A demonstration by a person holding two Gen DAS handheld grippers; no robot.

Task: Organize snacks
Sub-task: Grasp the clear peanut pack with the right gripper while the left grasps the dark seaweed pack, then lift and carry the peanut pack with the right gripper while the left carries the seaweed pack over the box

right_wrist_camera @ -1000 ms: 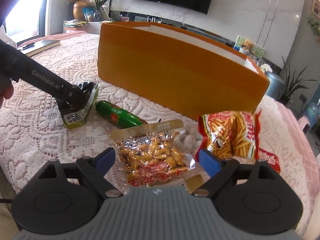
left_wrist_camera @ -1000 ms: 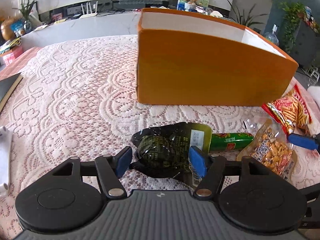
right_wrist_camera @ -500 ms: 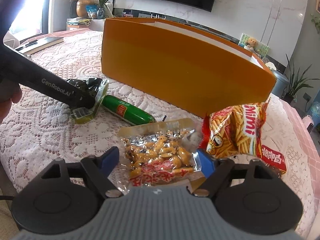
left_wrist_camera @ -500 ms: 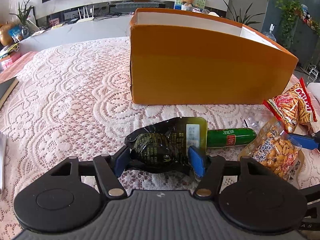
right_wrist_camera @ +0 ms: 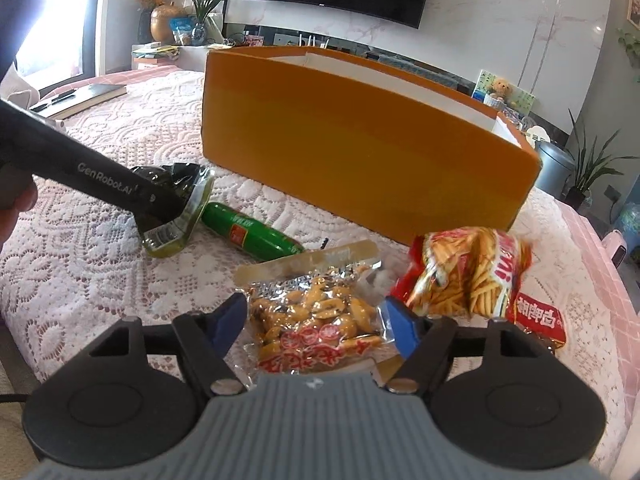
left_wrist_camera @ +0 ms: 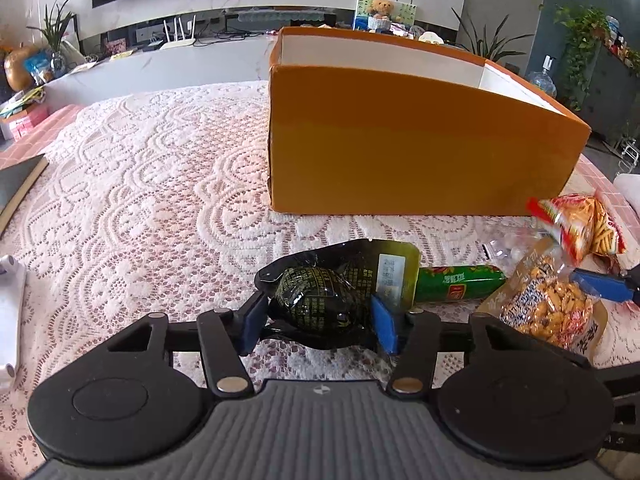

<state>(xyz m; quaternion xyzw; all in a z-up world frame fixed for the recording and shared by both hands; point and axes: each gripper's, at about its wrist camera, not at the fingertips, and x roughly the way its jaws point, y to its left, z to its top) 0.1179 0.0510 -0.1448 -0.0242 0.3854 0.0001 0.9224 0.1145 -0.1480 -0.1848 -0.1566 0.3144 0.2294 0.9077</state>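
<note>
My left gripper (left_wrist_camera: 318, 318) is shut on a dark green vacuum-packed snack (left_wrist_camera: 320, 300), its blue pads pressing both sides; that snack also shows in the right wrist view (right_wrist_camera: 176, 208). My right gripper (right_wrist_camera: 316, 320) has closed in on a clear peanut packet (right_wrist_camera: 316, 316) and touches its edges. A green sausage stick (right_wrist_camera: 250, 234) lies between the two packets. A red fries bag (right_wrist_camera: 472, 276) lies right of the peanuts. The open orange box (left_wrist_camera: 400, 140) stands behind the snacks.
The table carries a white lace cloth (left_wrist_camera: 140, 200). A dark book (left_wrist_camera: 16, 184) lies at the left edge. A red packet (right_wrist_camera: 538, 316) lies under the fries bag. A counter with plants and a router stands behind the table.
My left gripper's pads closed onto the dark green snack. My right gripper's pads narrowed around the peanut packet, and the fries bag shifted slightly.
</note>
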